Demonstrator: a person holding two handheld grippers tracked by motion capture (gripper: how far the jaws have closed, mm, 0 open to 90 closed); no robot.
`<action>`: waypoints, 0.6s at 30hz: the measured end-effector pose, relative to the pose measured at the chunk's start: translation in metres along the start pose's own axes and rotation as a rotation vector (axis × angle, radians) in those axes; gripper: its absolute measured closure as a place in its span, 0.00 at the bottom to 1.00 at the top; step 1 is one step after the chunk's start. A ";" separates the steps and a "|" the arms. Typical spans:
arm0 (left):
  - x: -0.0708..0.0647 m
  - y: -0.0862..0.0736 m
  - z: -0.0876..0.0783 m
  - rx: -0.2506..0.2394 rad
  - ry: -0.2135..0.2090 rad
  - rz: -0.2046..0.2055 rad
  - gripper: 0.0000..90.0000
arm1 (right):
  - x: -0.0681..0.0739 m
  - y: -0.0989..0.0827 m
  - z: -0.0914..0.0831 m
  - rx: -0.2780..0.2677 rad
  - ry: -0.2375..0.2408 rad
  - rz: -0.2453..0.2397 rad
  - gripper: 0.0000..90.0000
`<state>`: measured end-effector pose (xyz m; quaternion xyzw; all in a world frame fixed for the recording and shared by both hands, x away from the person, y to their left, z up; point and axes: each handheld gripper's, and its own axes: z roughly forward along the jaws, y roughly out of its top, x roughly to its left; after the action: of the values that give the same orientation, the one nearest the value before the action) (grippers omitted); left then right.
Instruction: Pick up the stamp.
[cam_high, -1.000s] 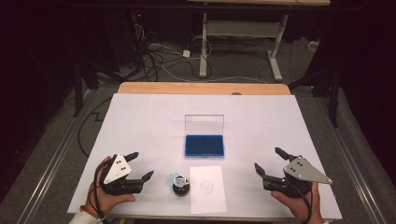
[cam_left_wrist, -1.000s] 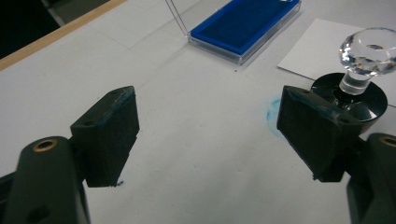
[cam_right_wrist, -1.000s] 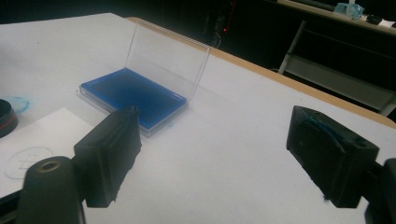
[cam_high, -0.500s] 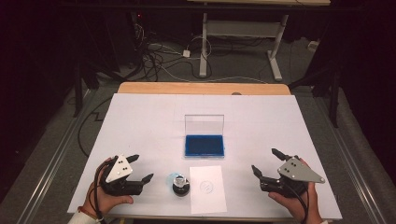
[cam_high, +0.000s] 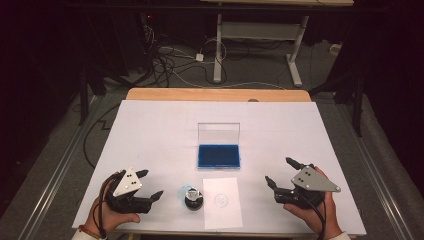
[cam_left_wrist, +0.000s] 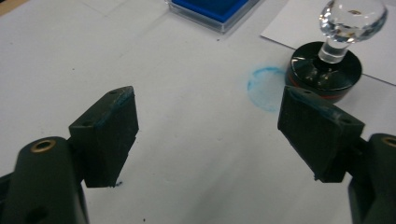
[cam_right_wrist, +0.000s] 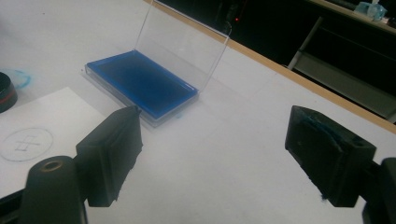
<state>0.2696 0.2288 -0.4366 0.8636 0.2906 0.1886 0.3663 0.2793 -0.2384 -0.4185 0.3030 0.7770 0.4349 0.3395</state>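
Observation:
A blue ink pad (cam_high: 218, 155) (cam_right_wrist: 140, 84) lies mid-table in a clear case with its lid (cam_high: 218, 133) (cam_right_wrist: 184, 46) standing open. In front of it lies a white paper sheet (cam_high: 222, 200) (cam_right_wrist: 42, 119) bearing a round stamped mark (cam_high: 220, 200) (cam_right_wrist: 24, 143). A black round stamp with a clear knob (cam_high: 192, 195) (cam_left_wrist: 332, 58) stands just left of the sheet, beside a blue ink ring (cam_left_wrist: 265, 82). My left gripper (cam_high: 149, 184) (cam_left_wrist: 205, 130) is open, left of the stamp. My right gripper (cam_high: 281, 172) (cam_right_wrist: 219, 158) is open, right of the sheet.
The white table cover (cam_high: 150, 130) ends at a wooden edge (cam_high: 215, 94) at the far side. Beyond it are a white desk frame (cam_high: 255, 35) and floor cables (cam_high: 175, 60). A hand (cam_high: 107, 215) holds each gripper at the near edge.
My right gripper has shifted a little left and nearer the front edge. The left gripper and the stamp have stayed put.

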 end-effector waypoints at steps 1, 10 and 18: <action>0.000 0.000 0.000 0.000 0.000 0.000 0.22 | 0.000 0.000 0.000 0.000 0.000 0.000 0.21; -0.013 0.017 0.008 0.088 -0.062 0.033 0.21 | 0.002 -0.001 0.005 0.014 0.007 -0.007 0.22; -0.027 0.036 0.016 0.107 -0.137 0.067 0.21 | 0.002 -0.003 0.005 0.010 -0.002 -0.002 0.23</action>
<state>0.2709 0.1831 -0.4237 0.9021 0.2455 0.1254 0.3320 0.2817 -0.2354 -0.4234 0.3044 0.7791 0.4303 0.3394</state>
